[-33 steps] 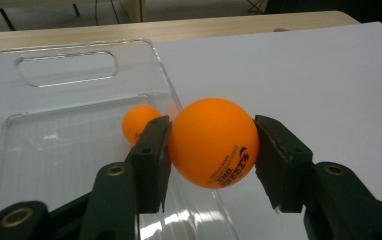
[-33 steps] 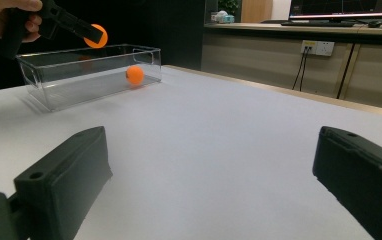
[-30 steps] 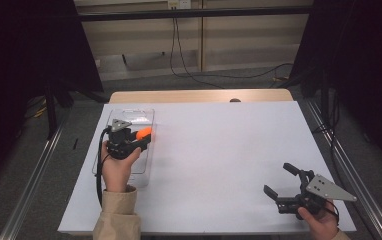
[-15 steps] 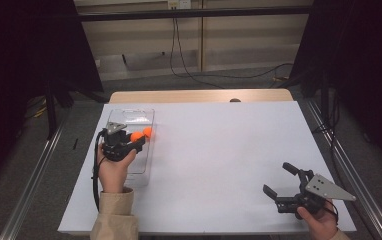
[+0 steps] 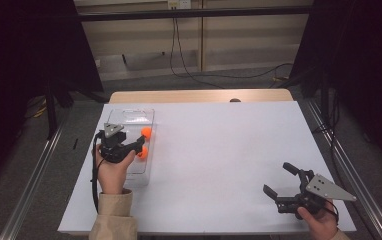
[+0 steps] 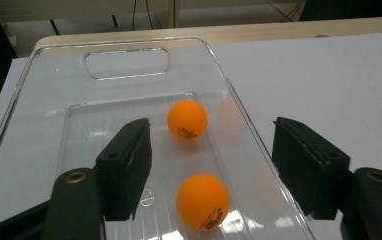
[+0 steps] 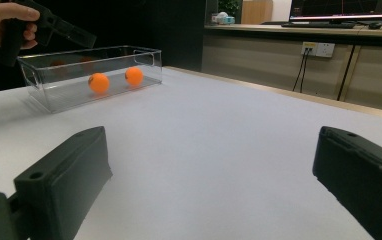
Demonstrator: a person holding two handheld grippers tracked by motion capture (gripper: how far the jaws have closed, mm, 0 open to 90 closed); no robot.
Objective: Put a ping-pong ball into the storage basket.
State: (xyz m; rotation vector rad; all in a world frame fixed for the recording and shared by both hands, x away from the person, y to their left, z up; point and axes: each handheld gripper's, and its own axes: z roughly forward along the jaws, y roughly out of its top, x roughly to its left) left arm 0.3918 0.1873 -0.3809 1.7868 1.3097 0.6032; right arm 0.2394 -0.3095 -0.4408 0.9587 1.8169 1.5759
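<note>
Two orange balls lie in a clear plastic box (image 5: 129, 114) at the table's left: the far ball (image 6: 187, 120) (image 5: 146, 132) and the near ball (image 6: 202, 201) (image 5: 142, 152). My left gripper (image 6: 211, 160) (image 5: 138, 145) hovers over the box; its jaws have just been opening and stand apart. The near ball rests on the box floor below them, touched by neither pad. My right gripper (image 7: 209, 170) (image 5: 279, 182) is open above the bare sheet at the front right, with nothing between its fingers. It looks across at the box (image 7: 44, 95) and both balls (image 7: 99, 83).
A white sheet (image 5: 219, 150) covers the table, with a wooden strip (image 5: 199, 96) at the far edge. Metal rails (image 5: 349, 165) run along both sides. In the right gripper view a hand holds the left gripper (image 7: 54, 27) above the box.
The left gripper's jaws have opened. The orange ball at its tips has dropped free and lies in the box beside the other ball. The right gripper has not moved.
</note>
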